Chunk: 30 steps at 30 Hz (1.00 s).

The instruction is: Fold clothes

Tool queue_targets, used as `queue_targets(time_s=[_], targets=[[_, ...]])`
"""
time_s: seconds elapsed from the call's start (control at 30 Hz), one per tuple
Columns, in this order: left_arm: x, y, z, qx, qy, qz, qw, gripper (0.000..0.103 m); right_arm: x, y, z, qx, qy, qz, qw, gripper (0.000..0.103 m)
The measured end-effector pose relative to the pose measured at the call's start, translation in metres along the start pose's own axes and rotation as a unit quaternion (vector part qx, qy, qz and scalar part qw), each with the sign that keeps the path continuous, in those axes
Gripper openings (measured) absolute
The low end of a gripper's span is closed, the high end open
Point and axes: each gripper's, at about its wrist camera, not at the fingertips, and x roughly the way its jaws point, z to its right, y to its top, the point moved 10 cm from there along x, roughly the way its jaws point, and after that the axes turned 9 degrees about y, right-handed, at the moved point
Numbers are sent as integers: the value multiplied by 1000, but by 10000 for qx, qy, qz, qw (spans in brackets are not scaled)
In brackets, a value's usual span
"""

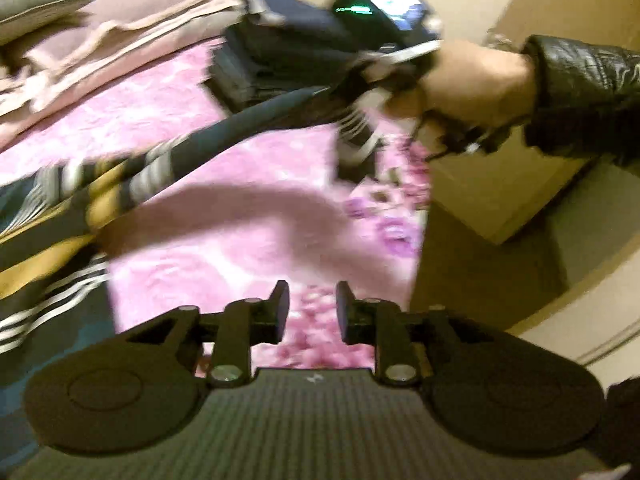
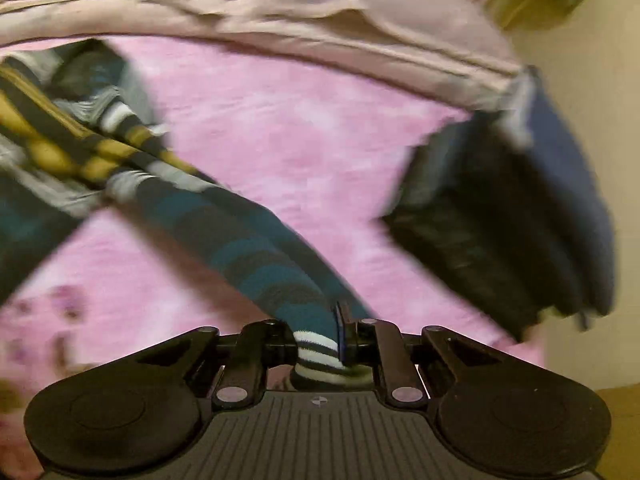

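A striped garment (image 1: 52, 216) in teal, black, yellow and white lies at the left on the pink bedspread (image 1: 240, 232). One sleeve (image 2: 256, 248) is stretched out, and my right gripper (image 2: 320, 344) is shut on its white-striped cuff. In the left wrist view the sleeve (image 1: 240, 128) runs up to the right gripper (image 1: 380, 92), held by a hand in a black jacket sleeve. My left gripper (image 1: 312, 312) is open and empty above the bedspread.
A stack of folded dark clothes (image 2: 508, 220) sits at the bed's right edge, also in the left wrist view (image 1: 280, 60). Folded pale pink bedding (image 2: 280, 20) and a grey pillow (image 1: 36, 0) lie at the far side. Beige cabinets (image 1: 520, 200) stand past the bed.
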Motion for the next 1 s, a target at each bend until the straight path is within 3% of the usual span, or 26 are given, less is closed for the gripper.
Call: queue_targets(time_s=[0.03,0.1,0.17,0.3,0.4,0.5,0.63,0.7,0.83,0.9,1.0], targets=[[2,-5,-17,-54,222,-93,9997,30,9,-2,4,14,-60,-51,10000,49],[-1,-23,-61,-183,774,-316,9963,37,28,-6,11,41,-181,-152,9997,84],[-13,-47,-108,-308,1395,-566,9881,37,40,-12,-4,392,313,-176,9986,84],[-69,-119,-212,-550,2704,-1168,9540,39,45,-19,-76,801,1343,-108,9876,84],[-109,-176,-271,-766,3284,-1571,9282,48,36,-25,-155,1311,2469,-1,9601,84],[-135,-233,-310,-1099,3418,-1823,9153,48,28,-34,-237,1836,3468,-122,9197,84],[-138,-297,-337,-1446,3114,-1934,9191,48,20,-58,-338,2118,4035,-371,8893,84],[-130,-324,-345,-1561,2836,-1963,9256,47,14,-76,-377,2030,4018,-466,8917,84],[-129,-340,-345,-1829,2376,-1686,9390,42,13,-99,-402,2121,3663,-405,9051,84],[-133,-341,-342,-1856,2132,-1619,9454,21,12,-99,-391,2444,3489,-198,9045,84],[-137,-340,-335,-1781,1969,-1555,9515,7,13,-98,-378,2844,3316,41,8995,84]])
